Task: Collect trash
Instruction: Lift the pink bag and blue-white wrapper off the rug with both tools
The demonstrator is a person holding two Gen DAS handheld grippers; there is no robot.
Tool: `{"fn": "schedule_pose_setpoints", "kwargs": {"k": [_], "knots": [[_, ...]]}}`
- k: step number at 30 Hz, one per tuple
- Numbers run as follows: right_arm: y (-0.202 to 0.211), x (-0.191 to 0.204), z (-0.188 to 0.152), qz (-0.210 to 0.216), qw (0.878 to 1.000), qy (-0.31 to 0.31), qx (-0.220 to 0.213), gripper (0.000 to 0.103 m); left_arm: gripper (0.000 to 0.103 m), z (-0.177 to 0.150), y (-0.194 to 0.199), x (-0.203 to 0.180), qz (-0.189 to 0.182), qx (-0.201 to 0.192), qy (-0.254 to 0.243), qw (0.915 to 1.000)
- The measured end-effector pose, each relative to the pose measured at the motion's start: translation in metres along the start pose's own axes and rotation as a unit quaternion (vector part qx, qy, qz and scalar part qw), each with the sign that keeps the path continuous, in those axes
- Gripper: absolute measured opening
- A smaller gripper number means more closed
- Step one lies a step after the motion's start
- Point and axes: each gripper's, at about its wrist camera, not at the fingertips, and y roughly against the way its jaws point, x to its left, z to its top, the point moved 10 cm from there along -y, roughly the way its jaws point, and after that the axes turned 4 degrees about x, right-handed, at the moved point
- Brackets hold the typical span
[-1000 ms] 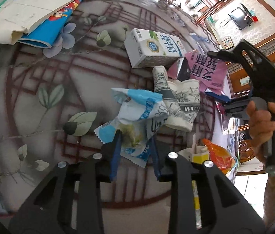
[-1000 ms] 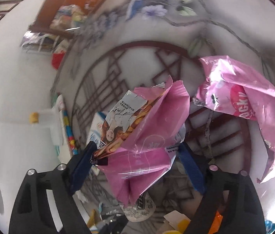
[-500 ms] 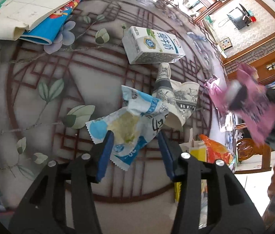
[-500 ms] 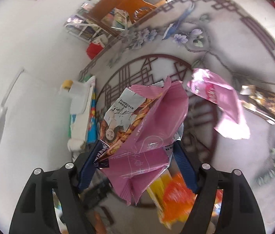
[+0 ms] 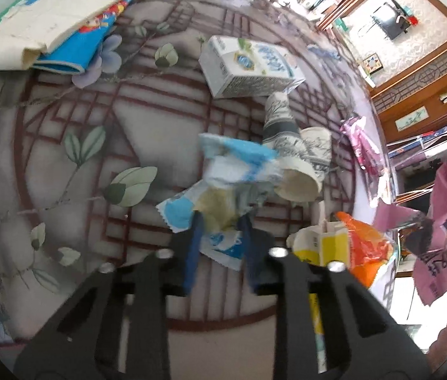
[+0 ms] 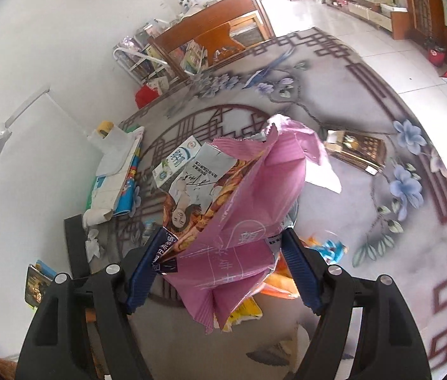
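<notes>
A crumpled blue-and-white wrapper (image 5: 236,164) lies on the patterned table, its near end between my left gripper's (image 5: 221,237) pads. The jaws are closing and pinch that end. Just beyond it lie two squashed paper cups (image 5: 299,164) and a white milk carton (image 5: 248,66). A small pink wrapper (image 5: 366,148) sits by the table's right edge. My right gripper (image 6: 223,259) is shut on a big pink snack bag (image 6: 255,209), held in the air off the table's edge. The same pink snack bag (image 5: 438,240) shows at the right of the left wrist view.
An orange bag (image 5: 362,247) and a yellow carton (image 5: 331,247) sit in a container below the table's right edge. A stack of books (image 5: 49,22) lies at the far left. A brown booklet (image 6: 356,148) rests on the table's far side. Wooden furniture stands beyond.
My left jaws opened around the blue-and-white wrapper, then closed on its near end. My right gripper lifted the pink snack bag off the table and swung it out past the edge.
</notes>
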Motion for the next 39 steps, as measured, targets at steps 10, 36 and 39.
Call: {"fn": "schedule_pose_setpoints", "kwargs": {"k": [10,36,39], "knots": [[0.021,-0.026,0.001,-0.013,0.999,-0.035,-0.024,0.072,0.015,0.009,0.047,-0.049,-0.034,-0.061,-0.034,0.997],[0.039,-0.066,-0.002,-0.026,0.996,-0.077,-0.042,0.072,0.014,0.003,0.067,-0.126,-0.094,-0.072,-0.09,0.9889],[0.039,-0.067,-0.003,-0.026,0.996,-0.079,-0.041,0.072,0.014,0.007,0.07,-0.115,-0.089,-0.077,-0.078,0.99]]}}
